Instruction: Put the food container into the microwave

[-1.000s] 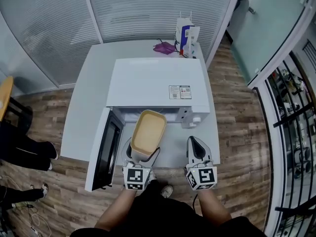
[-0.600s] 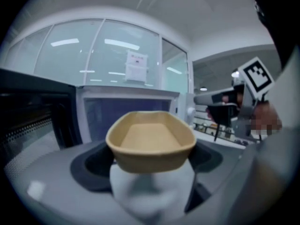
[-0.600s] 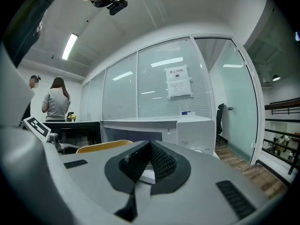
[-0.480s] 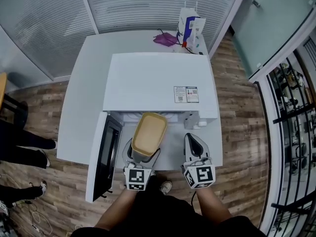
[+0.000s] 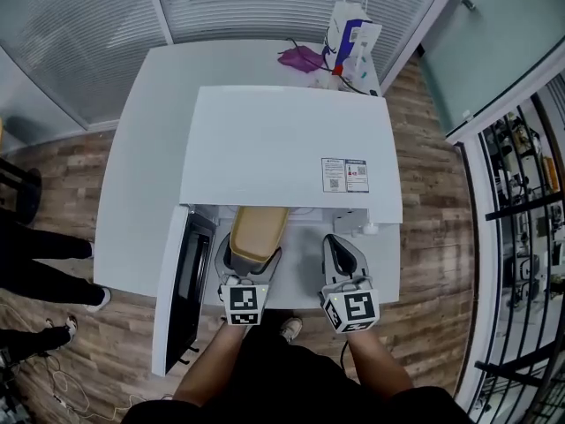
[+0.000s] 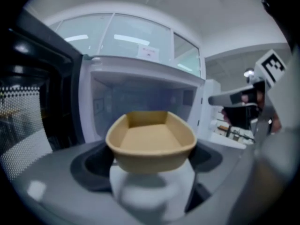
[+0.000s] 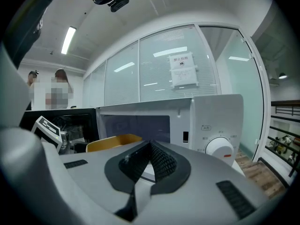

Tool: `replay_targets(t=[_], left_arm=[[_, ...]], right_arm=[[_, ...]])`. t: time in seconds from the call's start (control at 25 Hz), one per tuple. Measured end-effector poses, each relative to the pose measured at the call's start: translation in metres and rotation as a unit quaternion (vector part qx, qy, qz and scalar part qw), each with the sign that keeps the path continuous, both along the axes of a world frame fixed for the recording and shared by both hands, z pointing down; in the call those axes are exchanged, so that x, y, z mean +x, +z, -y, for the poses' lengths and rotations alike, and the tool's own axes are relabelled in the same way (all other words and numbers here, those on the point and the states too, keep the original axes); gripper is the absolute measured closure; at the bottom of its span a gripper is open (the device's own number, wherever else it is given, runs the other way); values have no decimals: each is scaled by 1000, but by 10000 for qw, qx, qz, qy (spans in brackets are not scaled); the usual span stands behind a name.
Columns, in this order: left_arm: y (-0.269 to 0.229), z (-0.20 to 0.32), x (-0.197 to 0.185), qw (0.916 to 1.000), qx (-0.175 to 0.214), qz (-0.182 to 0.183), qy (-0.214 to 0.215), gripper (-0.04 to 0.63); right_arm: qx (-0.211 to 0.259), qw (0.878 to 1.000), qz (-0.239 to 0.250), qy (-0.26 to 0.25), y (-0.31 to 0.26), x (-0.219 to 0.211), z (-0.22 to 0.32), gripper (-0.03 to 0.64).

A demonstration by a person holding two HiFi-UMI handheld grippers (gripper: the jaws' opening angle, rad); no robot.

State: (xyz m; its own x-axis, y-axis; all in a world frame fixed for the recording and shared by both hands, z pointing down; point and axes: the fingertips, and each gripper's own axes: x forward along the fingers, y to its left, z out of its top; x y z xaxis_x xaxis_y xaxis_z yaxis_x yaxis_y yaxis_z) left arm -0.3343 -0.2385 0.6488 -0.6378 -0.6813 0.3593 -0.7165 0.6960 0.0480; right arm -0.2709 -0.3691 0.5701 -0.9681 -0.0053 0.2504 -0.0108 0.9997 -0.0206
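Note:
A tan, empty food container (image 5: 257, 230) is held level by my left gripper (image 5: 251, 256), which is shut on its near end. Its far half sits under the top edge of the white microwave (image 5: 282, 144), at the open cavity (image 6: 140, 97). In the left gripper view the container (image 6: 151, 142) fills the centre, right in front of the cavity. The microwave door (image 5: 187, 283) hangs open to the left. My right gripper (image 5: 338, 253) is shut and empty, in front of the control panel; its view shows the dial (image 7: 219, 147) and the container (image 7: 112, 142) at the left.
The microwave stands on a white table (image 5: 141, 148). At the table's far end are a purple cloth (image 5: 302, 58) and a white and blue bag (image 5: 355, 38). A person's legs (image 5: 40, 268) are at the left. A glass partition (image 5: 132, 25) runs behind.
My left gripper has carried the container forward, so its far half is now under the microwave's top edge. The right gripper moved forward alongside it, still shut.

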Motion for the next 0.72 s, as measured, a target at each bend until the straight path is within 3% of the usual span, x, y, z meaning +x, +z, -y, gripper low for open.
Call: replay_targets(t=[0.4,0.72], left_arm=[[14,19,-56,9989,-133,79,-441,106],[22,28,-84,9970,-102,71,-761,105]], right_arm=[[-69,9994,-205,-282,24,-42,-15,612],[-87,9988,-354,-338,34,-44,-19,612]])
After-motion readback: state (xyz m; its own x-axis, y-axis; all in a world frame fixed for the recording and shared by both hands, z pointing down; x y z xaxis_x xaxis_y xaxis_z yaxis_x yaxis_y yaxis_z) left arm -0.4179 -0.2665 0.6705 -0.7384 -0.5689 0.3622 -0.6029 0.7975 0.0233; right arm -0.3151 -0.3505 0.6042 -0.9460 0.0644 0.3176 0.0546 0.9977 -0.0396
